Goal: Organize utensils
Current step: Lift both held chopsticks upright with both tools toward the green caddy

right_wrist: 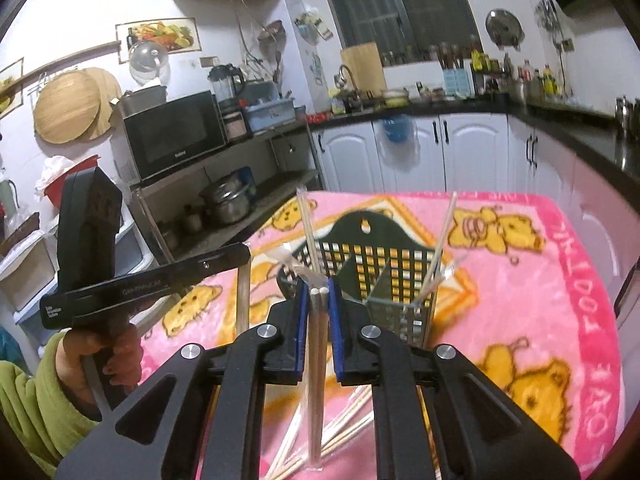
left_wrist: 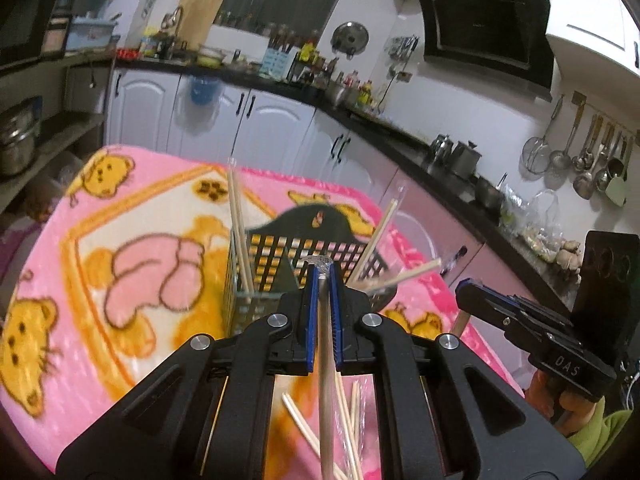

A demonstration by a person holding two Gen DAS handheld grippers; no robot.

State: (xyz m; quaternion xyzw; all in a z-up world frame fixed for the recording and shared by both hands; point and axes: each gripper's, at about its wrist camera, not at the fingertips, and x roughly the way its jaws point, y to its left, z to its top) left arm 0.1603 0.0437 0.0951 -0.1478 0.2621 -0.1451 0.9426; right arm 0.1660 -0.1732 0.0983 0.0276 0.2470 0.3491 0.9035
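Two claws work over one black mesh basket (left_wrist: 280, 256). The left claw (left_wrist: 323, 276) is clamped on a single wrapped chopstick (left_wrist: 326, 400); the right claw (right_wrist: 319, 294) pinches a wrapped pair of chopsticks (right_wrist: 316, 380). At least three sticks stand in the basket, leaning toward 11 and 1 o'clock. More loose sticks (left_wrist: 348, 420) lie at 6 o'clock on the table's pink bear blanket (left_wrist: 140, 240), in a kitchen with white cabinets (left_wrist: 260, 120)

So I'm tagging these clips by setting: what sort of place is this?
A home kitchen, most likely: a range hood over the black counter, ladles and strainers hanging on the wall, and a microwave on a shelf.
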